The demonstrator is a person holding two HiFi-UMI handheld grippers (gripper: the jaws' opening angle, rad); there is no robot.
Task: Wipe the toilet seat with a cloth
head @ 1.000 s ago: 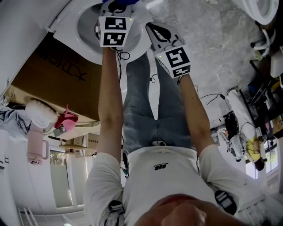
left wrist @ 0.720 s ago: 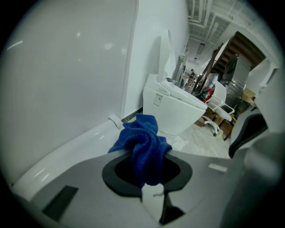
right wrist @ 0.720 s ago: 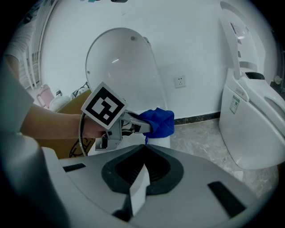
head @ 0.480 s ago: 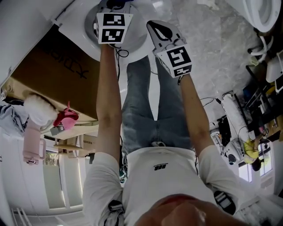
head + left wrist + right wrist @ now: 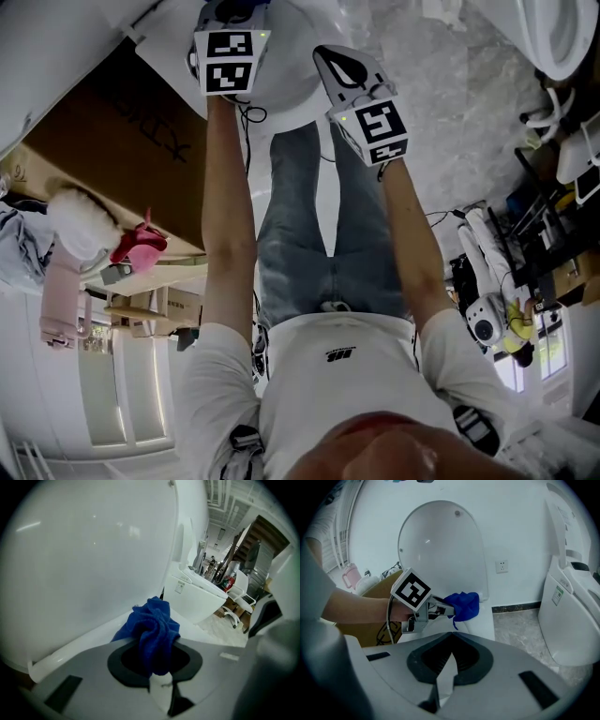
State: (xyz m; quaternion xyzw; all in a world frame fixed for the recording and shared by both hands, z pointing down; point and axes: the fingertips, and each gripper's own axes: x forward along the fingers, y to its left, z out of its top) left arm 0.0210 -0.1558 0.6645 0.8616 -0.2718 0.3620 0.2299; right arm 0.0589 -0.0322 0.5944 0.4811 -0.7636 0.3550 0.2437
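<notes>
At the foot of the raised white toilet lid (image 5: 440, 545): crumpled blue cloth (image 5: 152, 630), seemingly touching the white toilet seat (image 5: 482, 620).
Left gripper (image 5: 157, 663): clamped on the cloth.
Right gripper (image 5: 451, 641): closed, empty.
Progress: wiping apparently begun; most of the seat likely remains.

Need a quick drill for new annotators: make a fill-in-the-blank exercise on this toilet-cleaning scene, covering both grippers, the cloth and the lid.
1. The cloth clamped in the left gripper is ____ in colour.
2. The right gripper has its jaws ____, with nothing between them.
3. Behind the cloth, the toilet lid stands ____, not lowered.

Missing words: blue; shut; raised.
</notes>
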